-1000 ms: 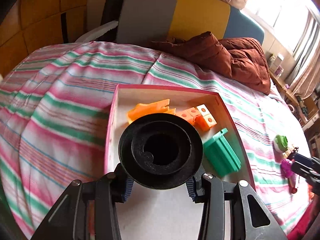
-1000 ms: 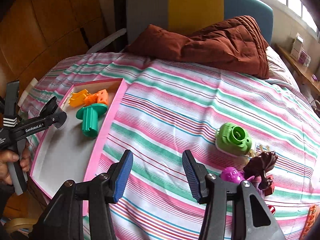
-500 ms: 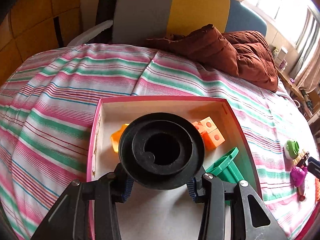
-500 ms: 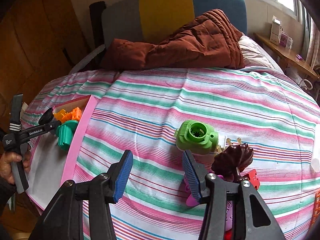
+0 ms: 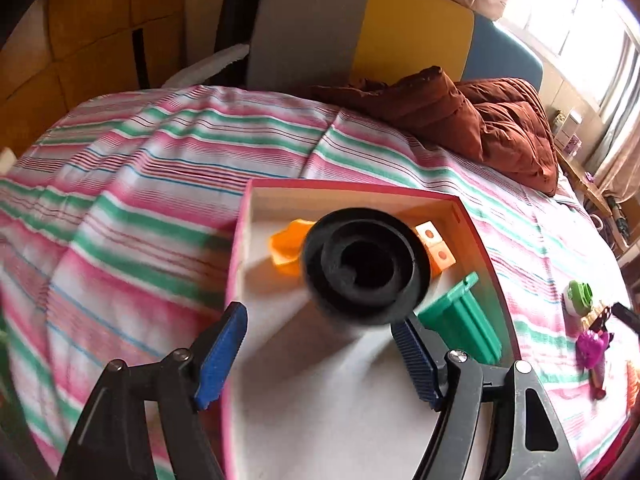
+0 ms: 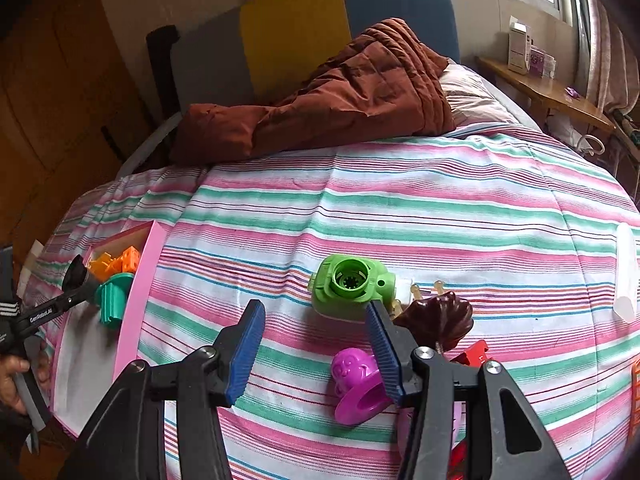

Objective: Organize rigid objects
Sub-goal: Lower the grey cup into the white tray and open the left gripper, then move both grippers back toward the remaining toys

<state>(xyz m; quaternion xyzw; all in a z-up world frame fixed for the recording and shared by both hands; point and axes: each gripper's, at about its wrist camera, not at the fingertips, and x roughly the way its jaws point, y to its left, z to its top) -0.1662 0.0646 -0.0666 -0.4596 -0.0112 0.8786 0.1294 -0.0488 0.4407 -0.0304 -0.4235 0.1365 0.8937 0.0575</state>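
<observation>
My left gripper (image 5: 320,344) is open over the pink-rimmed tray (image 5: 486,248). A black round spool (image 5: 366,266) is loose just ahead of its fingers, blurred, above the tray floor. In the tray lie an orange piece (image 5: 286,246), orange cubes (image 5: 438,248) and a green ribbed piece (image 5: 464,320). My right gripper (image 6: 316,344) is open and empty over the striped bed. Ahead of it lie a green round toy (image 6: 350,284), a purple toy (image 6: 356,384), a dark brown piece (image 6: 438,316) and a red piece (image 6: 476,352).
A brown quilt (image 6: 340,92) lies at the head of the bed. A wooden shelf (image 6: 548,88) with boxes stands at the right. The tray (image 6: 138,300) sits at the bed's left edge. A clear stick (image 6: 626,272) lies at the far right.
My left gripper has opened and let go of the black spool, which now drops toward the tray. My right gripper has swung right to the toys on the bed.
</observation>
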